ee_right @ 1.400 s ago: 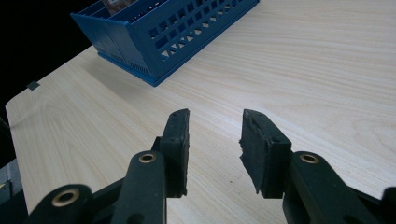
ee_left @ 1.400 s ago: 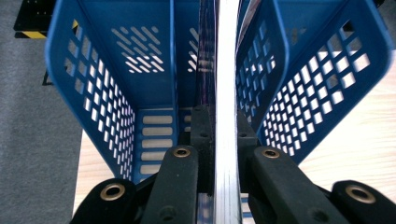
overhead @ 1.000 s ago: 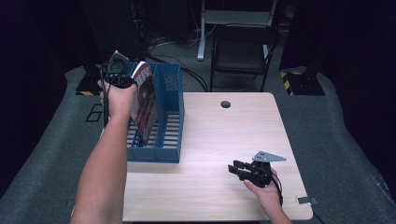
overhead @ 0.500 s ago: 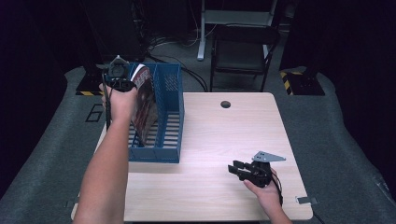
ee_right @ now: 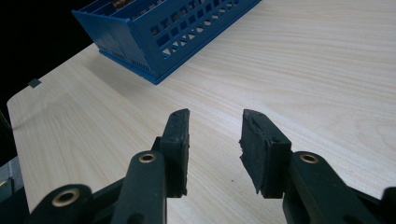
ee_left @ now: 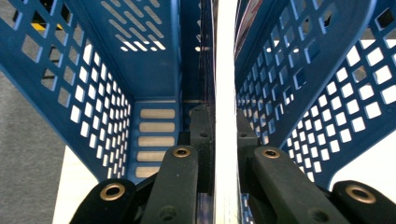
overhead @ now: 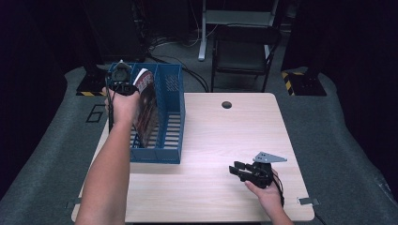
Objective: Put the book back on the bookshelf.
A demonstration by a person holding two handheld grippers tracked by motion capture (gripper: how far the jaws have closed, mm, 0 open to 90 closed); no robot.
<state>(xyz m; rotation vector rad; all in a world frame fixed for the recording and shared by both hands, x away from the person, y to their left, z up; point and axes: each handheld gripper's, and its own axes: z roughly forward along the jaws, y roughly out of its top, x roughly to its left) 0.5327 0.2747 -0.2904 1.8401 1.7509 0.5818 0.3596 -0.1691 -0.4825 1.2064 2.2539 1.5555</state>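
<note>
Here the left gripper (ee_left: 219, 140) pinches a magazine (overhead: 146, 105) by its edge, holding it upright in the left compartment of the blue file rack (overhead: 170, 119). Released too high, the magazine could likely slump or buckle against the divider. The right gripper (ee_right: 215, 140) rests spread and empty on the table (overhead: 225, 136).

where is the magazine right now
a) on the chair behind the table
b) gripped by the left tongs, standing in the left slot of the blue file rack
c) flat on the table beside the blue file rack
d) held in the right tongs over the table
b: the left tongs are shut on the magazine, which stands on edge in the left slot of the blue file rack.
</note>
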